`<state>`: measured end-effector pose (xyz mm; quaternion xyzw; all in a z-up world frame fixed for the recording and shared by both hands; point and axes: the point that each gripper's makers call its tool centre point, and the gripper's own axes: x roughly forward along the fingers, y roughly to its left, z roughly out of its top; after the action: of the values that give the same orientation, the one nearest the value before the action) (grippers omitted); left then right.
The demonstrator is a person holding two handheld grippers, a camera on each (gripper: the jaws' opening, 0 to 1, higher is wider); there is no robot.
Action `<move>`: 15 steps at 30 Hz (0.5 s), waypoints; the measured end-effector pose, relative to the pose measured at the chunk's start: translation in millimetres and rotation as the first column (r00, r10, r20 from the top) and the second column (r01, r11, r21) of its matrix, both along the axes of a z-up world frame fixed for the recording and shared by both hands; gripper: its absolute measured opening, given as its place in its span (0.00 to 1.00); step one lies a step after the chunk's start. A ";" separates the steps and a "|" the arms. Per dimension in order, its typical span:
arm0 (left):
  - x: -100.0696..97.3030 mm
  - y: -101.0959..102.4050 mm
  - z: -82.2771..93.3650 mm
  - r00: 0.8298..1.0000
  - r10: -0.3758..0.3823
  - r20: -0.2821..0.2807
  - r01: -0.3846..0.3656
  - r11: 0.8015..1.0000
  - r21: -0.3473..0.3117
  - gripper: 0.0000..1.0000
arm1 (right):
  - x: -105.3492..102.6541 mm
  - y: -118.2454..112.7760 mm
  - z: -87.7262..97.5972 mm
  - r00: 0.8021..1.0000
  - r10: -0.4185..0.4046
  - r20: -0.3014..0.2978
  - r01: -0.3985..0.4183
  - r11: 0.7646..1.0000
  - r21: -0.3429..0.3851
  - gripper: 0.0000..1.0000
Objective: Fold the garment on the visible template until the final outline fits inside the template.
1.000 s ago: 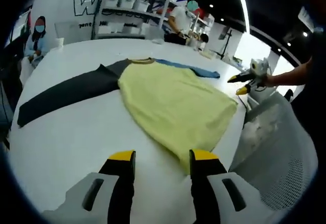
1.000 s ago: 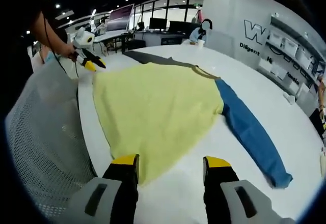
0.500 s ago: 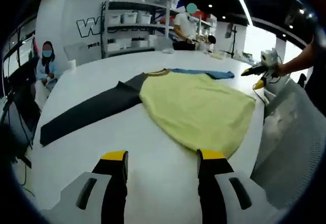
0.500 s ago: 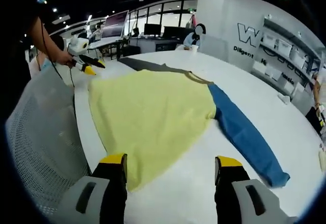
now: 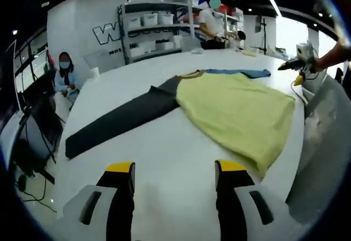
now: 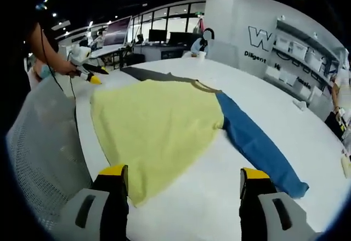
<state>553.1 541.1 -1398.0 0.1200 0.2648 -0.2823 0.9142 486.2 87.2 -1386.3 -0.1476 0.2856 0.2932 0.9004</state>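
A long-sleeved garment lies flat on the white table (image 5: 164, 159). It has a yellow body (image 5: 236, 109), a dark grey sleeve (image 5: 120, 121) and a blue sleeve (image 5: 238, 73). My left gripper (image 5: 175, 170) hovers open over bare table, short of the yellow hem, with nothing between its jaws. My right gripper (image 6: 184, 172) is open too, its left jaw near the hem corner of the yellow body (image 6: 153, 123) and the blue sleeve (image 6: 258, 145) ahead on the right. Each gripper appears across the table in the other's view, hand-held: the right gripper (image 5: 296, 66) and the left gripper (image 6: 85, 70).
A white mesh chair back (image 6: 44, 153) stands at the table edge next to the hem, also the chair back (image 5: 323, 153). Shelves with boxes (image 5: 159, 24) line the far wall. A seated person (image 5: 66, 79) is beyond the dark sleeve's end.
Both cameras have drawn back and turned, so the garment sits farther off in each view. The jaws of both grippers stand wider apart. The garment itself lies as before.
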 end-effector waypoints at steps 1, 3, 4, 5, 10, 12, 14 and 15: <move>1.2 0.8 0.4 1.000 0.004 0.001 -0.004 1.000 0.000 0.65 | 0.0 0.0 0.4 1.000 -0.003 0.000 0.003 1.000 0.003 0.83; 4.9 4.6 0.3 1.000 0.023 -0.002 -0.023 1.000 0.008 0.69 | 0.7 -0.8 1.9 1.000 -0.011 0.005 0.011 1.000 0.010 0.84; 6.5 6.0 0.7 1.000 0.030 -0.001 -0.030 1.000 0.008 0.70 | 0.2 -0.7 2.7 1.000 -0.014 0.003 0.014 1.000 0.014 0.85; 9.2 8.3 1.7 0.999 0.043 0.002 -0.043 0.999 0.004 0.70 | 0.1 -1.0 3.0 1.000 -0.017 0.003 0.017 1.000 0.014 0.85; 19.5 19.0 3.7 0.993 0.120 -0.012 -0.121 0.992 -0.035 0.76 | -2.0 -1.4 5.6 1.000 -0.027 0.001 0.027 0.999 0.020 0.87; 22.8 25.1 2.7 0.989 0.144 -0.017 -0.145 0.989 -0.036 0.79 | -2.9 -1.6 5.5 1.000 -0.027 0.001 0.027 0.999 0.020 0.88; 26.0 32.5 0.4 0.986 0.167 -0.023 -0.168 0.985 -0.029 0.79 | -4.0 -1.7 5.6 1.000 -0.031 -0.003 0.031 0.999 0.020 0.88; 27.5 35.6 -0.2 0.984 0.177 -0.023 -0.177 0.984 -0.028 0.79 | -4.3 -1.5 6.0 0.999 -0.032 -0.003 0.033 0.999 0.021 0.88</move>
<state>580.6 576.7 -1398.3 0.0794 0.2796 -0.2051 0.9346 481.9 85.6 -1380.3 -0.1329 0.2859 0.2818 0.9062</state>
